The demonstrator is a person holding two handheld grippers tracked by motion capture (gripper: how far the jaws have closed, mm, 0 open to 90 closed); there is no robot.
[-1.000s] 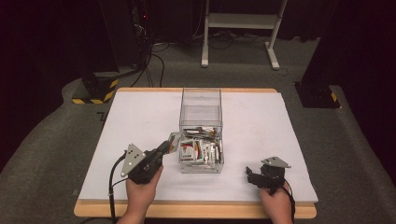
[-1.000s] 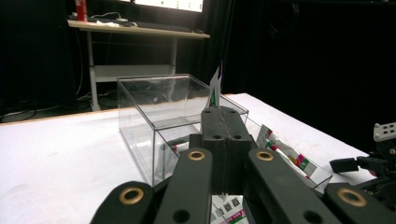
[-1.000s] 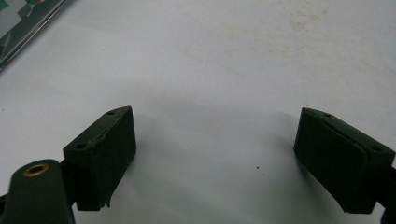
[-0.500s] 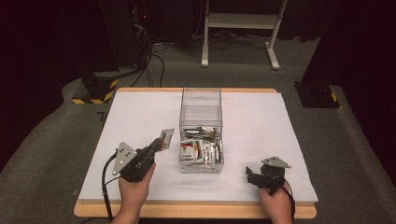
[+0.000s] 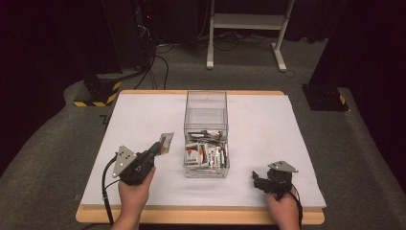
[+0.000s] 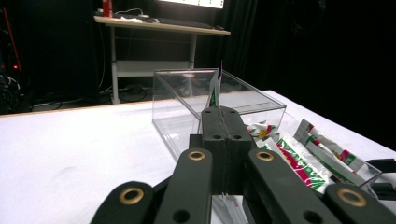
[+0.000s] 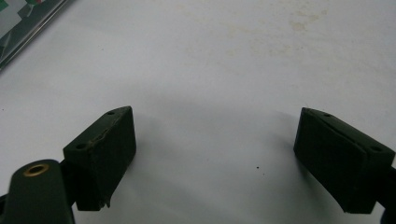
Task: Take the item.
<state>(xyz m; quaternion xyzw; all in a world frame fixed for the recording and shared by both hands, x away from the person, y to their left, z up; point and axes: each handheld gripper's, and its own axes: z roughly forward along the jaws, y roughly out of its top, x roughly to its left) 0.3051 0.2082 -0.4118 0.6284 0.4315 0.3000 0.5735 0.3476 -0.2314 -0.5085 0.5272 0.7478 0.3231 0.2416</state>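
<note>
A clear plastic box (image 5: 206, 115) stands in the middle of the white table, its near half holding several small red, green and white packets (image 5: 206, 152). Left of the box, my left gripper (image 5: 159, 146) is shut on one thin packet (image 5: 166, 142), held above the table. In the left gripper view the jaws are pressed together and the packet (image 6: 215, 88) stands edge-on above their tips, with the box (image 6: 187, 100) beyond. Near the front right edge my right gripper (image 5: 256, 179) rests low, open, with bare table between its fingers (image 7: 105, 144).
The white table top (image 5: 287, 129) lies bare to either side of the box. Its wooden front edge (image 5: 201, 218) runs just under both hands. Dark floor, cables and a white stand (image 5: 246, 24) lie beyond the far edge.
My left gripper has drawn back to the left, away from the box, carrying the packet with it. The right gripper has stayed where it was.
</note>
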